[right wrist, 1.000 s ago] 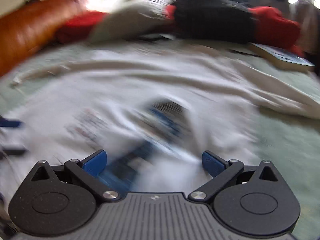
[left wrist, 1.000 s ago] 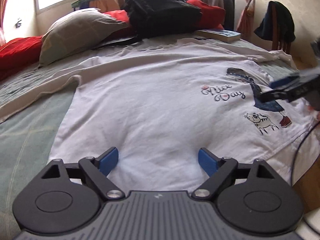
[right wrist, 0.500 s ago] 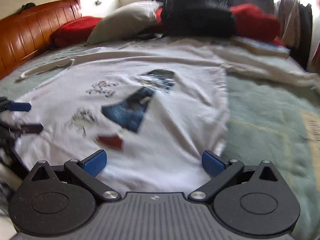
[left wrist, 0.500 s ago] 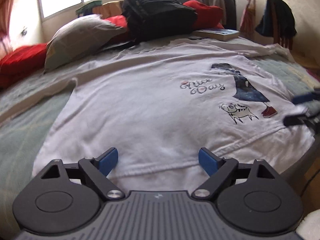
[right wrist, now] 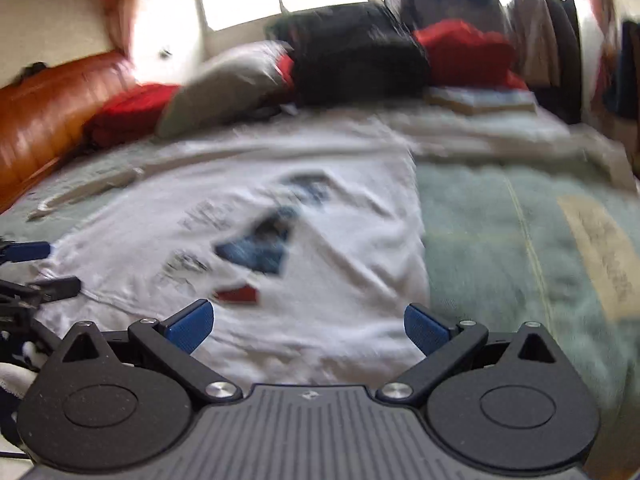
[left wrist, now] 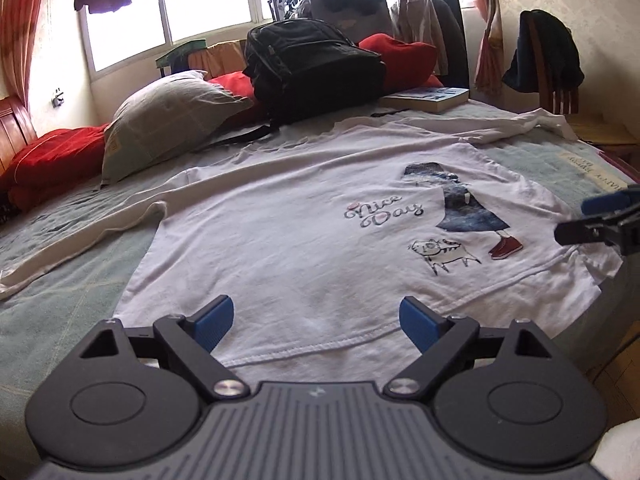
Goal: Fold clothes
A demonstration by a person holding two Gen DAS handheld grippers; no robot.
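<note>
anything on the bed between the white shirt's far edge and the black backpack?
Nothing loose. In the left wrist view the white shirt runs almost to the black backpack; only a dark backpack strap lies between them on the green bedcover.

The shirt [left wrist: 304, 240] lies flat on the bed [left wrist: 60, 280], and everything else is placed around it. Behind the shirt sits the backpack [left wrist: 312, 68]. The pillow [left wrist: 168, 116] is behind the shirt too, to the left of the backpack. The book [left wrist: 426, 98] lies behind the shirt, to the right of the backpack. The left tongs [left wrist: 316, 320] are over the shirt's near edge. The right tongs [right wrist: 306, 326] are over the shirt's near right corner. A chair [left wrist: 554, 72] stands past the bed, far right of the shirt.
</note>
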